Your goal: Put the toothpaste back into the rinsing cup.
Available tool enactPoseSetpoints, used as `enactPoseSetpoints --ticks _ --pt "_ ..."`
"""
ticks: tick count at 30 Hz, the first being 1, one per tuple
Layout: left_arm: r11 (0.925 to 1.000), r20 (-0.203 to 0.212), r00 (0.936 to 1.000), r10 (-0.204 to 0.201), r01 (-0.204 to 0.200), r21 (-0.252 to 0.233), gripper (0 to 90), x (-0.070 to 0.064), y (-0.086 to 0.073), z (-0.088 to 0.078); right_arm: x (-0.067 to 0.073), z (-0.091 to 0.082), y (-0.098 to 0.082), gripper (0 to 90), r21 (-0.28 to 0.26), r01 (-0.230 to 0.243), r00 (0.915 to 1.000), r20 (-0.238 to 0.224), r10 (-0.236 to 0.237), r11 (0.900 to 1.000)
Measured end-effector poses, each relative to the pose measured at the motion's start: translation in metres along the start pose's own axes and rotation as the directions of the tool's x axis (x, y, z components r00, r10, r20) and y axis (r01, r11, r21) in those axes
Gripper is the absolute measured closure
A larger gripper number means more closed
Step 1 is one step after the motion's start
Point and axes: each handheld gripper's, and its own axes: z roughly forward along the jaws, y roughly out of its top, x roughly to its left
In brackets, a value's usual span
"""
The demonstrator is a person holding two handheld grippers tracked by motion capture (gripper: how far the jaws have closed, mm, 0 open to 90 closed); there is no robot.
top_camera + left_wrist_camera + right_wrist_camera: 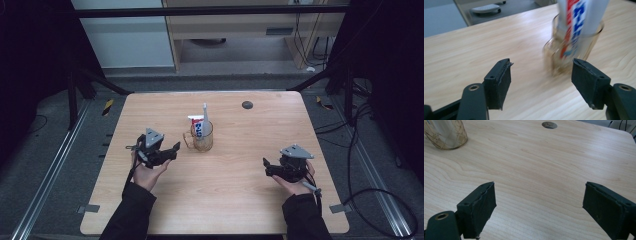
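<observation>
An amber glass mug [201, 140] stands upright near the middle of the wooden table [235, 200]. In it are a red, white and blue tube [197, 123] and a thin white stick-like thing [205, 116]. My left gripper [172, 149] sits just left of the mug, apart from it, open with nothing between its fingers. In the left gripper view the blurred mug [564, 51] and tube [579, 17] stand just beyond the open left gripper [541, 80]. My right gripper [266, 167] rests open at the table's right; in its own view the right gripper [539, 207] faces bare wood, with the mug [446, 132] far off.
A small dark round hole [247, 104] lies in the tabletop at the back, also visible as the hole [549, 124] in the right gripper view. Black frame bars and cables surround the table. A wooden cabinet stands behind it on the floor.
</observation>
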Motion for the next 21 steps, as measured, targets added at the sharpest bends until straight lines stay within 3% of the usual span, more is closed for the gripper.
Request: enactPoseSetpoints --ticks 5,9,16,21 --pt "0.9998 -0.031 0.9995 -0.009 0.009 0.017 29.9 0.017 -0.022 -0.017 -0.002 -0.001 -0.003 11.1 0.013 -0.005 1.0 0.004 0.005 1.0" --pt "0.9993 -0.042 0.9991 -0.01 0.011 0.037 28.4 0.023 -0.035 -0.028 -0.003 -0.002 -0.004 11.0 0.016 -0.003 1.0 -0.001 0.003 1.0" --pt "0.9975 -0.021 0.9996 -0.019 0.021 0.067 26.5 0.031 -0.059 -0.041 -0.008 -0.006 -0.011 10.8 0.028 -0.004 1.0 -0.003 0.004 1.0" --pt "0.9959 -0.039 0.9991 -0.018 0.021 0.088 25.8 0.04 -0.071 -0.048 -0.016 -0.013 -0.018 10.7 0.033 -0.019 0.9998 0.009 0.018 0.999"
